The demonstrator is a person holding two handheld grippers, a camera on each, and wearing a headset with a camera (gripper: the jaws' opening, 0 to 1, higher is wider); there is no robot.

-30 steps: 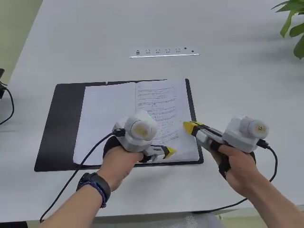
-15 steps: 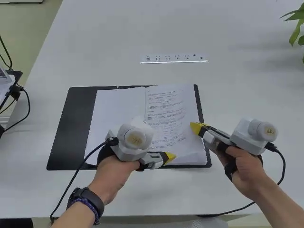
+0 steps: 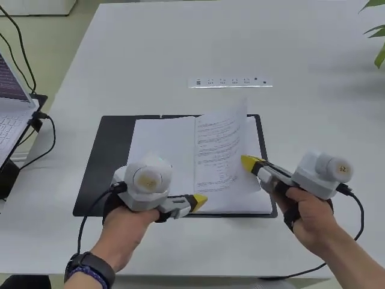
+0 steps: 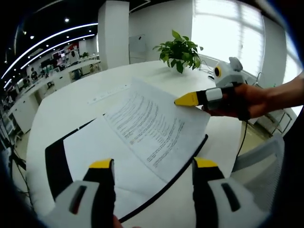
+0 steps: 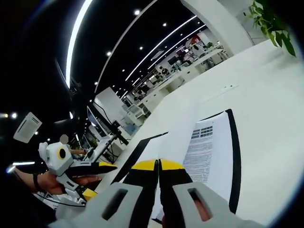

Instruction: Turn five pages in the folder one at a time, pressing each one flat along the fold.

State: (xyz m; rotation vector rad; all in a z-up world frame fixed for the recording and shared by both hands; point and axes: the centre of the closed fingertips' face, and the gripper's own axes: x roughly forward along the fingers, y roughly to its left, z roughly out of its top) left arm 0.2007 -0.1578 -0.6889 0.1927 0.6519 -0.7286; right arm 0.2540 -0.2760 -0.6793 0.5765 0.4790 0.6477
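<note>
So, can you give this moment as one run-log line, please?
left tongs: open, at near edge of folder | right tongs: shut on page edge | page: lifted, not yet turned

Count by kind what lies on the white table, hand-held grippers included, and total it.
Hand-held grippers: 2, the left hand-held gripper and the right hand-held gripper, pinching a page
Folder: 1
Power strip: 1
Total: 4
</note>
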